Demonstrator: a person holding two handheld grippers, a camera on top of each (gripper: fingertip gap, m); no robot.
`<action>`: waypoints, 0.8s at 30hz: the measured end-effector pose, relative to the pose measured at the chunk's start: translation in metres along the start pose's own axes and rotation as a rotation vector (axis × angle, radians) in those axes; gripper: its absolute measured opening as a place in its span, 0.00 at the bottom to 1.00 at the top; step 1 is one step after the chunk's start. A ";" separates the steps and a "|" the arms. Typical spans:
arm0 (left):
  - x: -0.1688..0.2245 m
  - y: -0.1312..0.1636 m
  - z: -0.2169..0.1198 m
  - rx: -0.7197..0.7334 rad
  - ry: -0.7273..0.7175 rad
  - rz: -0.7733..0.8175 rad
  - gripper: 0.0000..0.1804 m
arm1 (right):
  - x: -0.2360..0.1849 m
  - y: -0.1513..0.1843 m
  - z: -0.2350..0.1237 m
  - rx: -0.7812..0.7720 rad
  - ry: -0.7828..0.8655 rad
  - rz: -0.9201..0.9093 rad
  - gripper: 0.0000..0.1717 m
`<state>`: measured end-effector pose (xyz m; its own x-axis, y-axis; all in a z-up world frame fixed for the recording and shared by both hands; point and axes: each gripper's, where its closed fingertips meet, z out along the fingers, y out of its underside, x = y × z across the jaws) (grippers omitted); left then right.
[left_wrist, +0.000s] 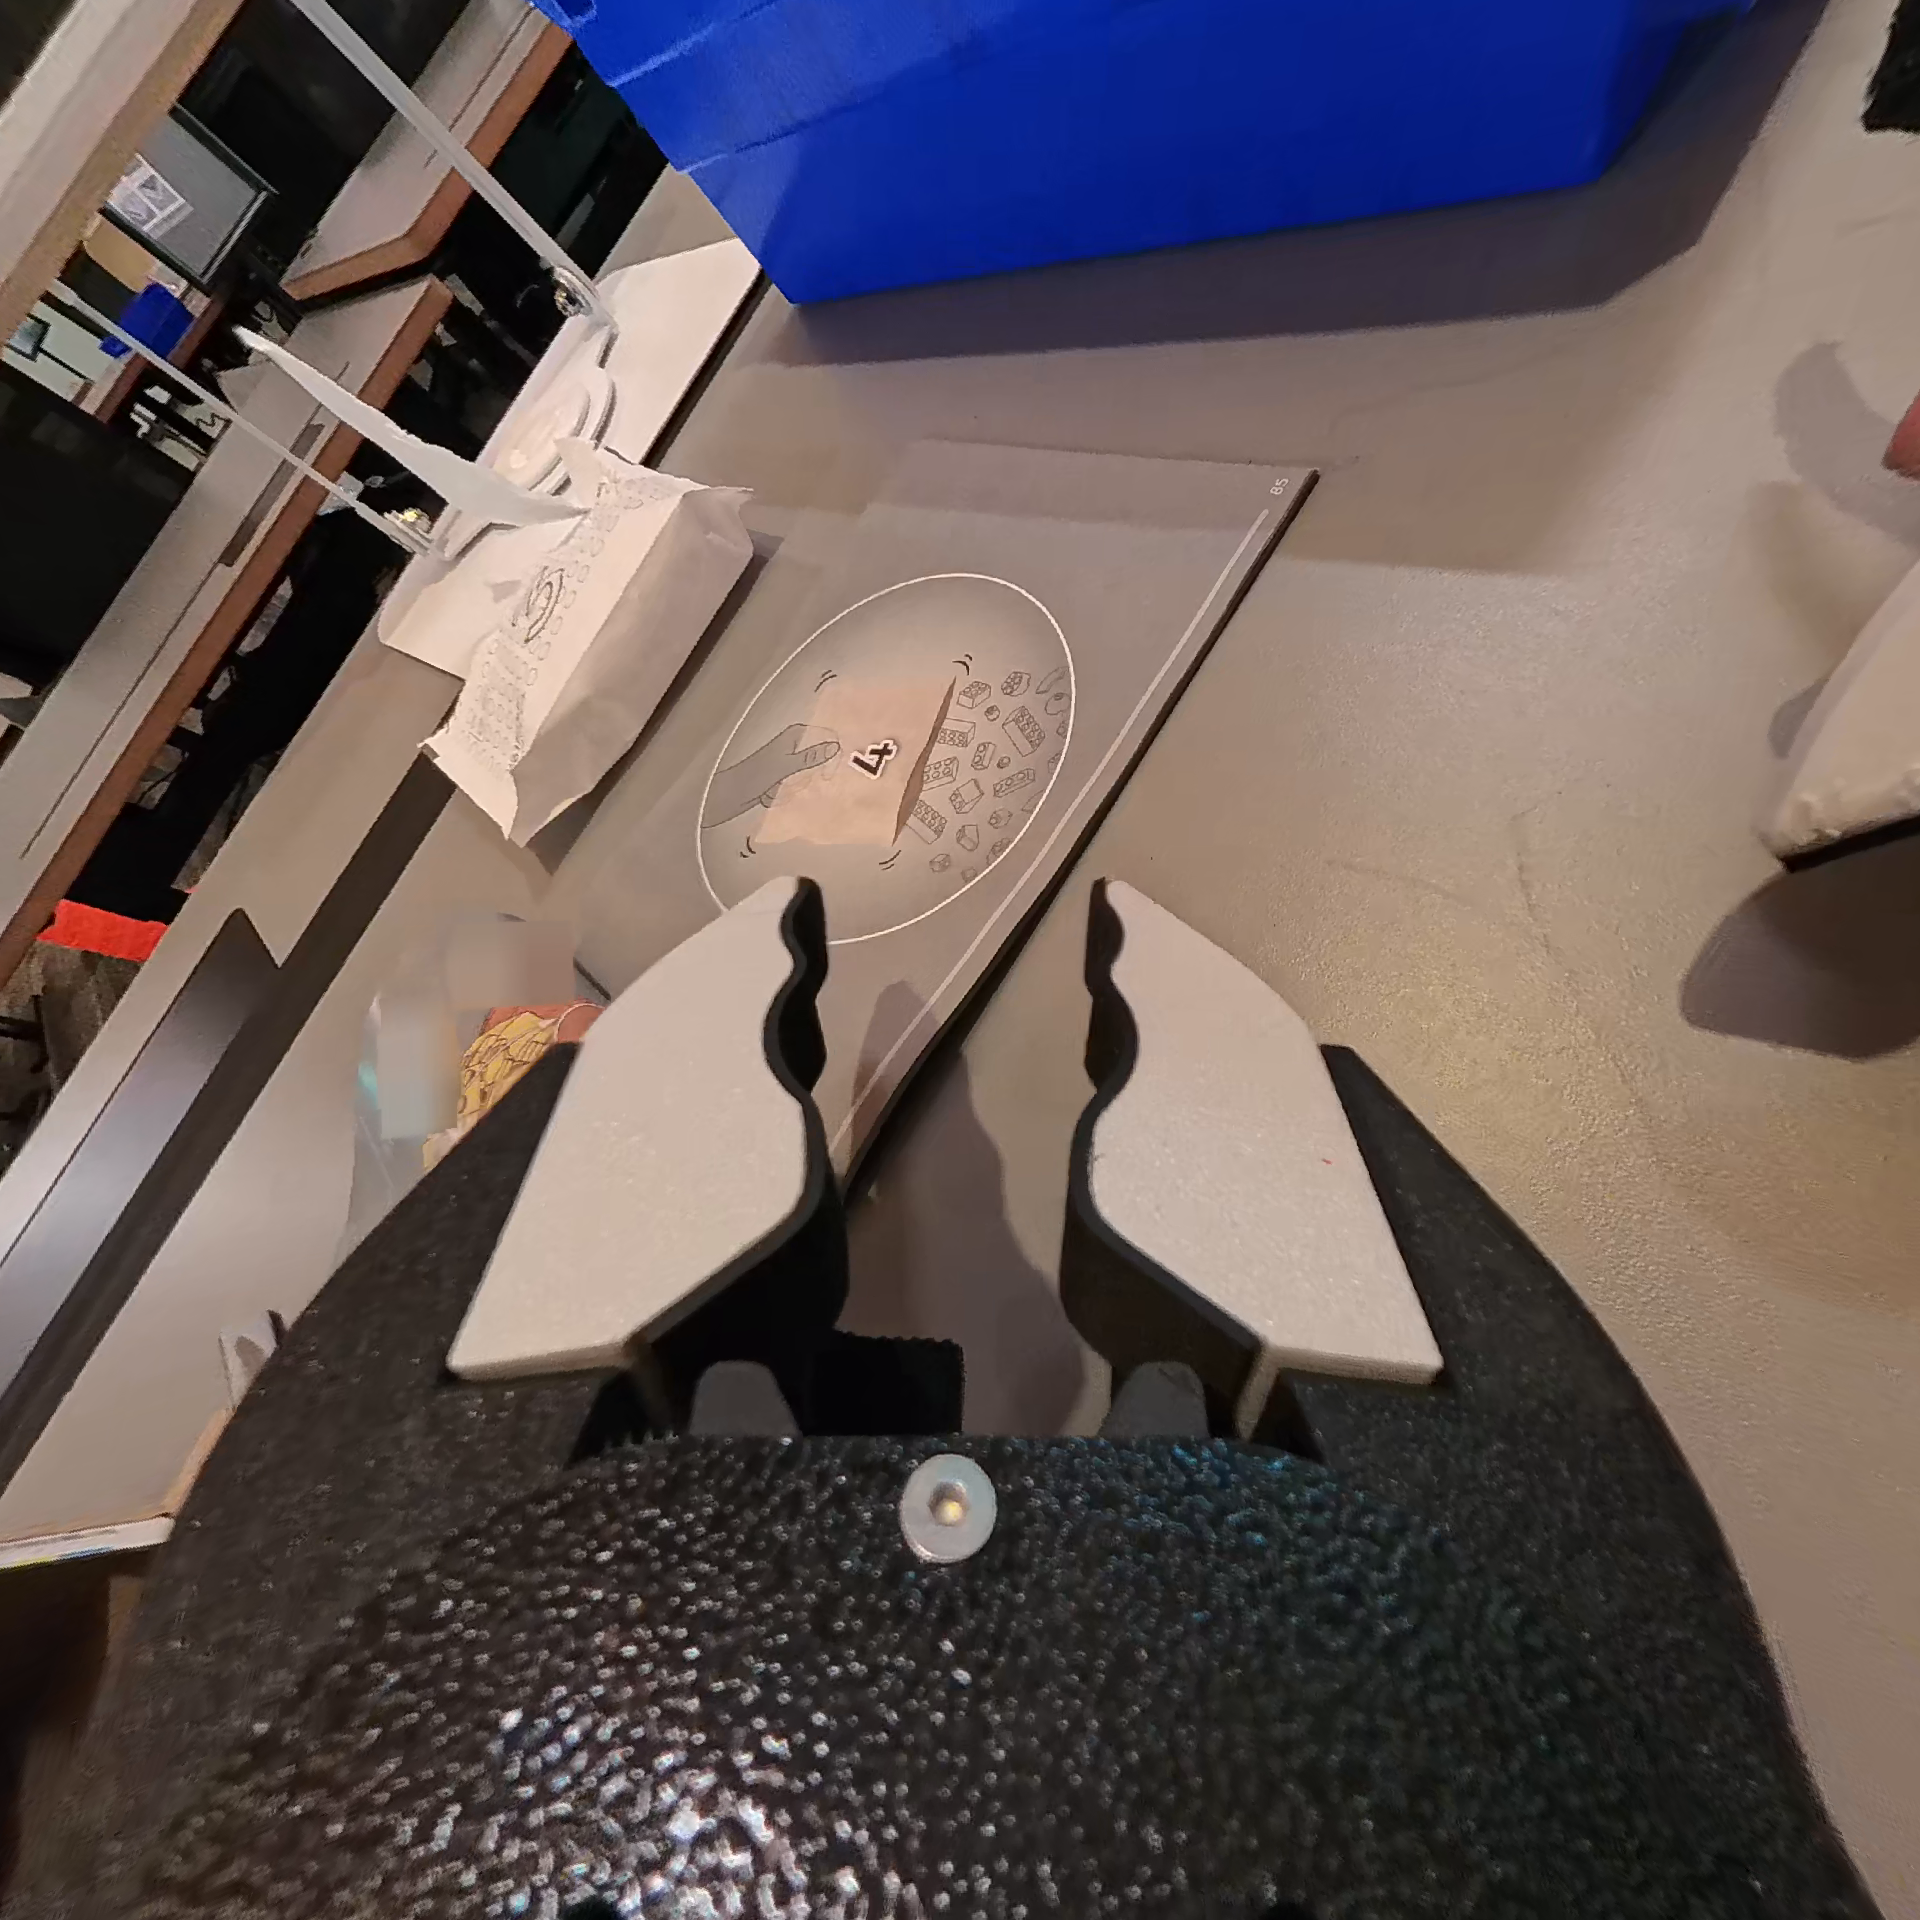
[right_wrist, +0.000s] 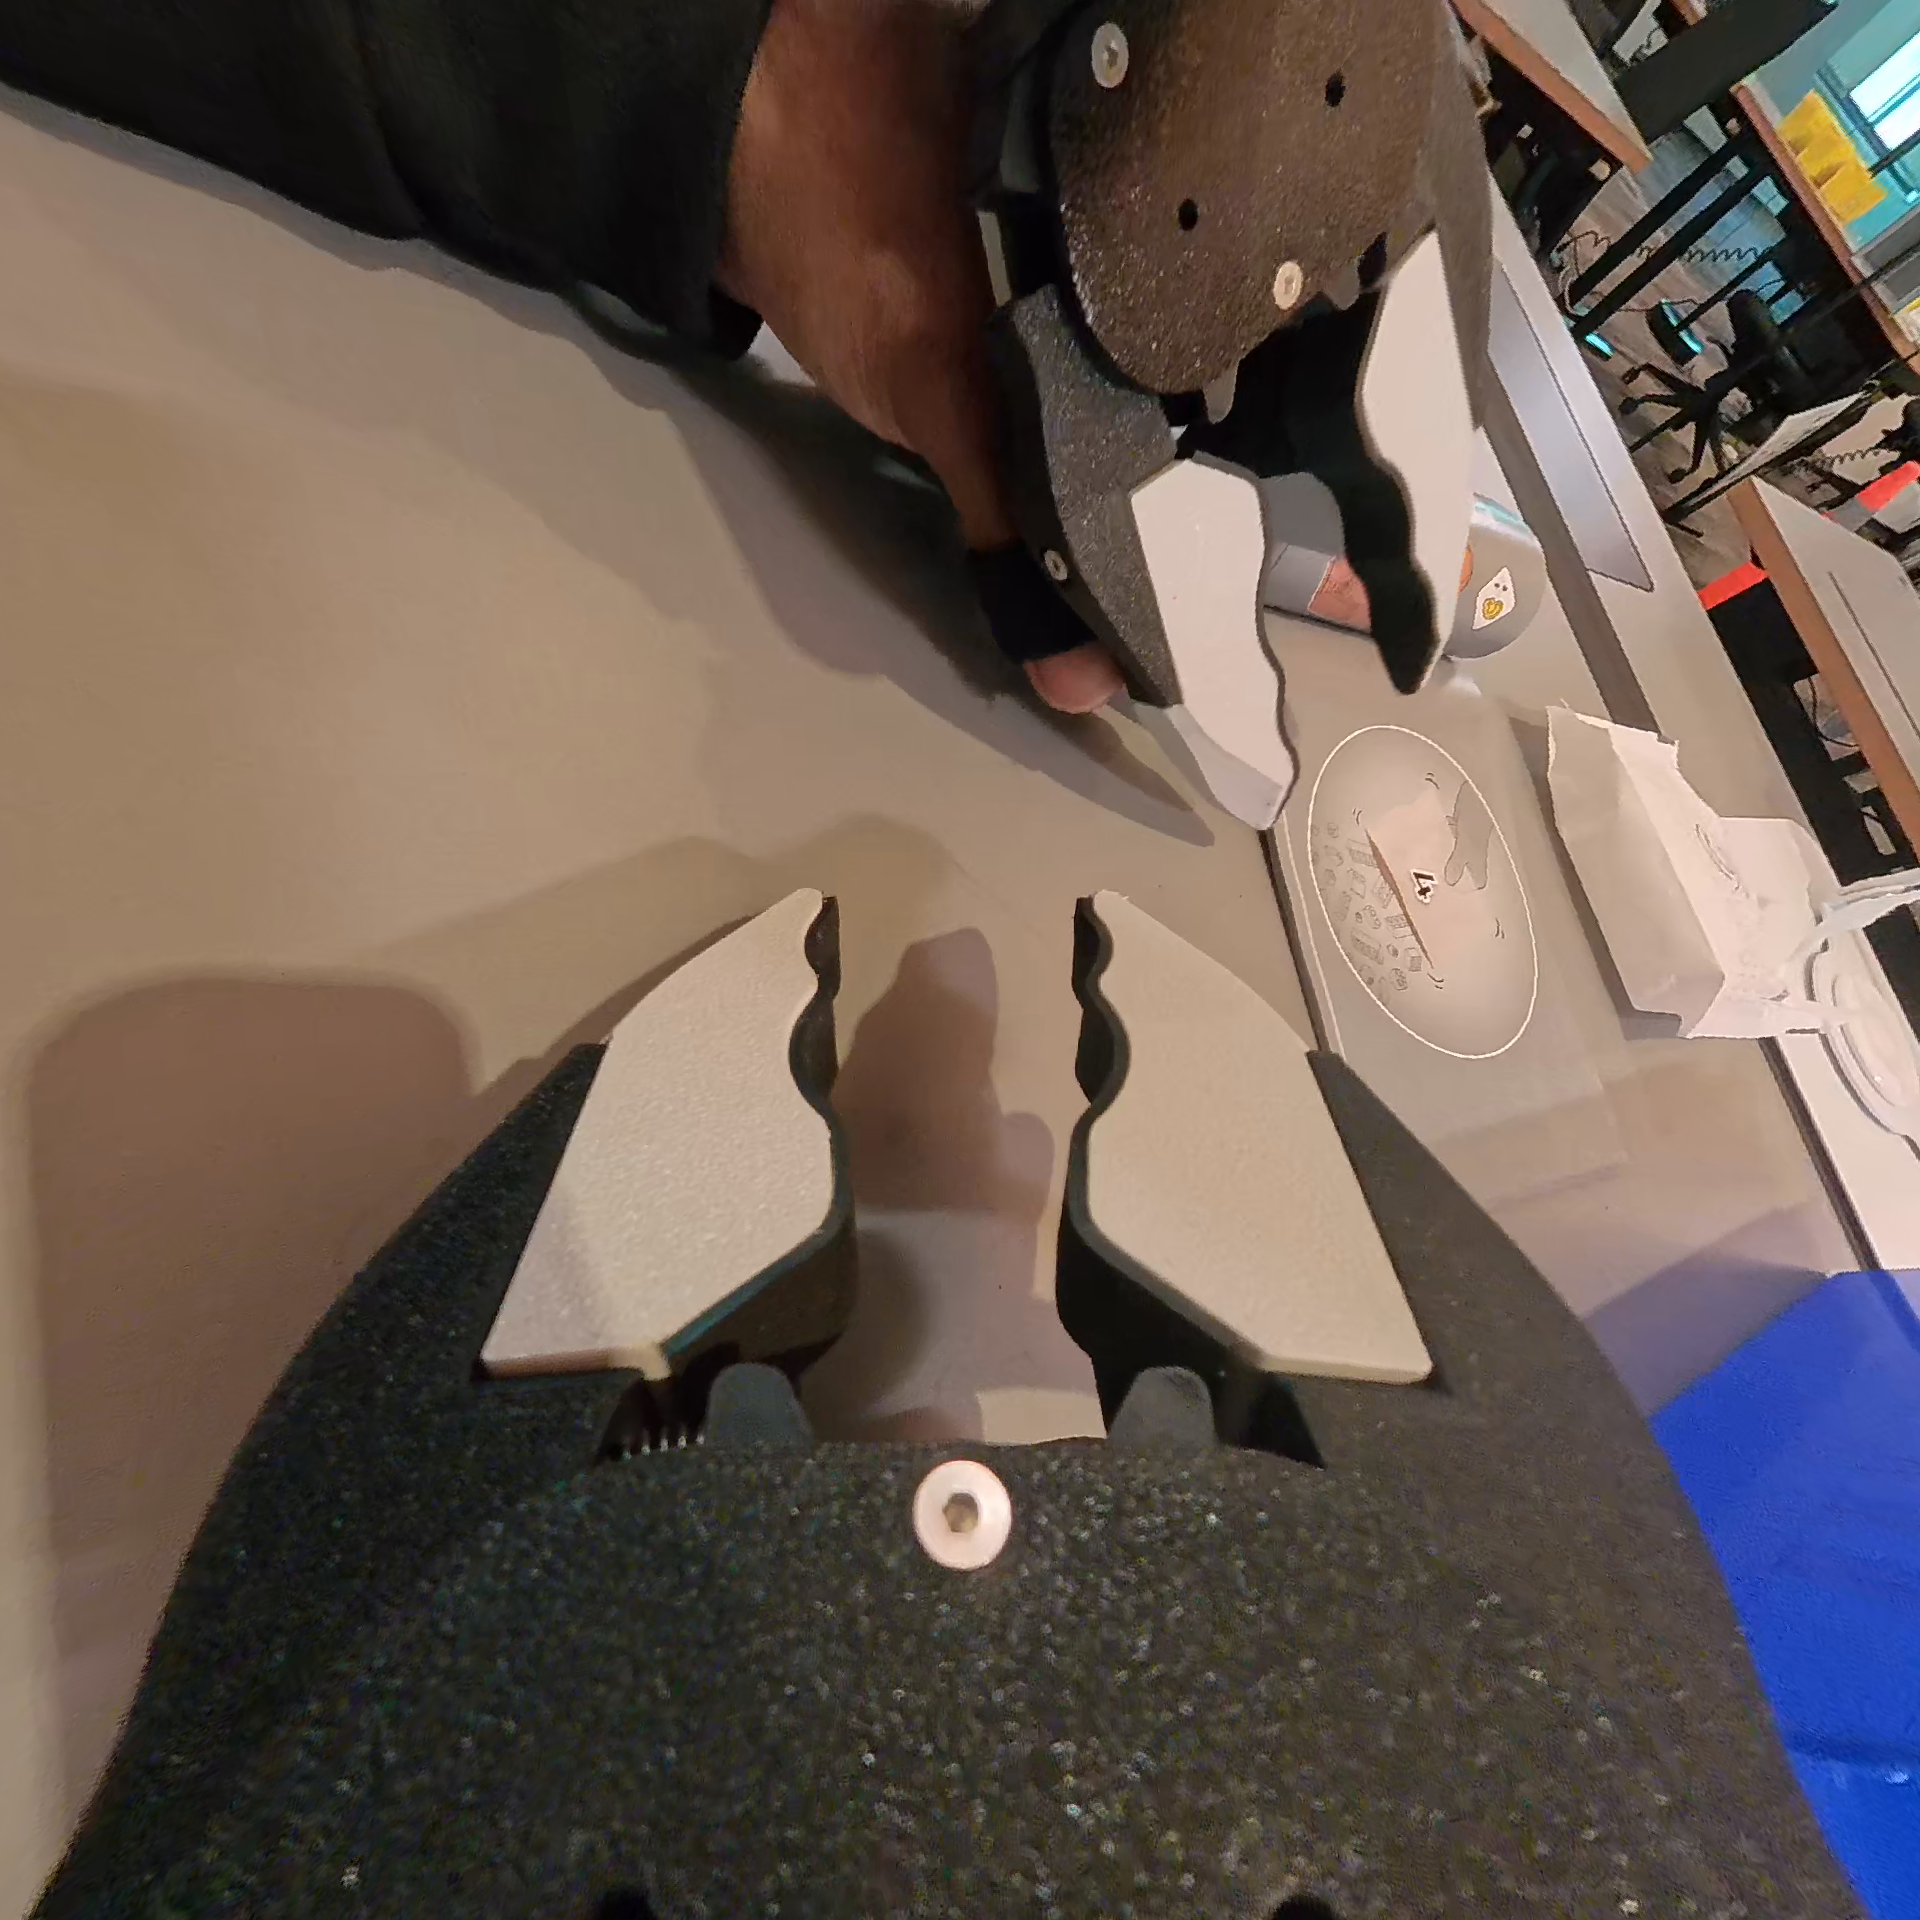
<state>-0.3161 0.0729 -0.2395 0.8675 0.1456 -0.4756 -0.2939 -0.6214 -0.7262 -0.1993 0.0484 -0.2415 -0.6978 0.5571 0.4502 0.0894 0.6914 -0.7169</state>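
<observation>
While your left gripper (left_wrist: 956, 904) hangs low over the near corner of the grey instruction booklet (left_wrist: 1164, 665), its jaws stand moderately apart with nothing between the pads, only booklet edge and grey table (left_wrist: 1455, 935) showing in the gap. Your right gripper (right_wrist: 954, 914) is likewise partly open and bare, over plain tabletop, well short of the booklet. Only the left wrist view shows the blue bin (left_wrist: 1143, 135) beyond the booklet and the torn white paper bag (left_wrist: 582, 665) beside its far left edge from close by. Only the right wrist view shows your hand (right_wrist: 883, 343) in a black fingerless glove gripping the left tool, its lower fingertip (right_wrist: 1247, 769) just at the booklet's corner, and a grey cup (right_wrist: 1496, 613) behind it.
</observation>
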 end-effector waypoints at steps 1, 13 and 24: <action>-0.001 -0.003 0.000 0.013 0.003 -0.014 0.27 | 0.000 0.000 0.000 0.000 0.000 0.001 0.25; -0.089 -0.058 0.080 -0.171 0.124 0.025 0.32 | 0.001 0.000 0.001 0.001 0.007 0.002 0.24; -0.102 -0.012 0.147 -0.386 0.103 0.239 0.17 | -0.004 -0.001 -0.002 0.019 -0.031 -0.015 0.24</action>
<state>-0.4605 0.1788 -0.2549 0.8346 -0.1018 -0.5414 -0.3367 -0.8721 -0.3551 -0.1953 0.0465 -0.2416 -0.7208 0.5321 0.4442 0.0656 0.6903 -0.7205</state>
